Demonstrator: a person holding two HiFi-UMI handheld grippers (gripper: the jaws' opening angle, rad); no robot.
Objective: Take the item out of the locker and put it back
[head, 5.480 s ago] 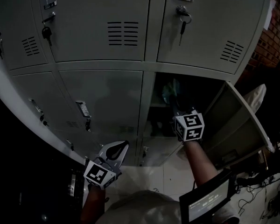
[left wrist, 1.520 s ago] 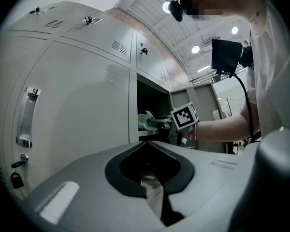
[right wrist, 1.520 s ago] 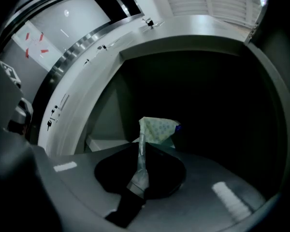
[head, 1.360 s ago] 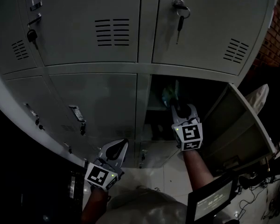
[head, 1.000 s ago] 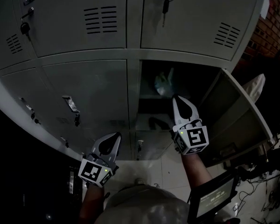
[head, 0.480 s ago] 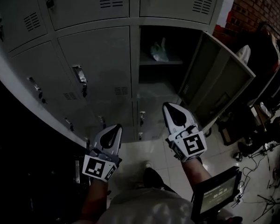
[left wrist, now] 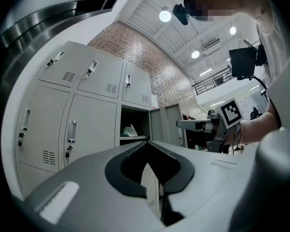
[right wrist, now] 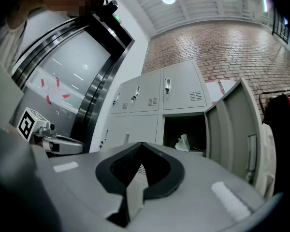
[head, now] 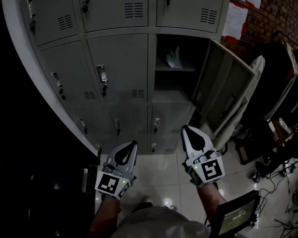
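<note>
The item, a small pale crumpled bag (head: 174,58), lies on the shelf inside the open locker (head: 165,81); it also shows as the bag (left wrist: 129,130) and the bag (right wrist: 182,142) in the two gripper views. The locker's grey door (head: 222,92) stands swung out to the right. My right gripper (head: 188,131) is shut and empty, well back from the locker and below it, over the floor. My left gripper (head: 129,147) is beside it to the left, also shut with nothing in it. The closed jaw tips of the left gripper (left wrist: 147,145) and the right gripper (right wrist: 142,146) both point towards the lockers.
Closed grey lockers (head: 123,63) with handles and keys fill the wall left of and above the open one. Pale floor tiles (head: 159,182) lie under the grippers. Dark bags and cables (head: 278,148) crowd the right side. A small screen (head: 237,216) hangs at the lower right.
The right gripper has come out of the locker without the bag, which stays on the shelf. Both grippers and the view have drawn back and down from the lockers.
</note>
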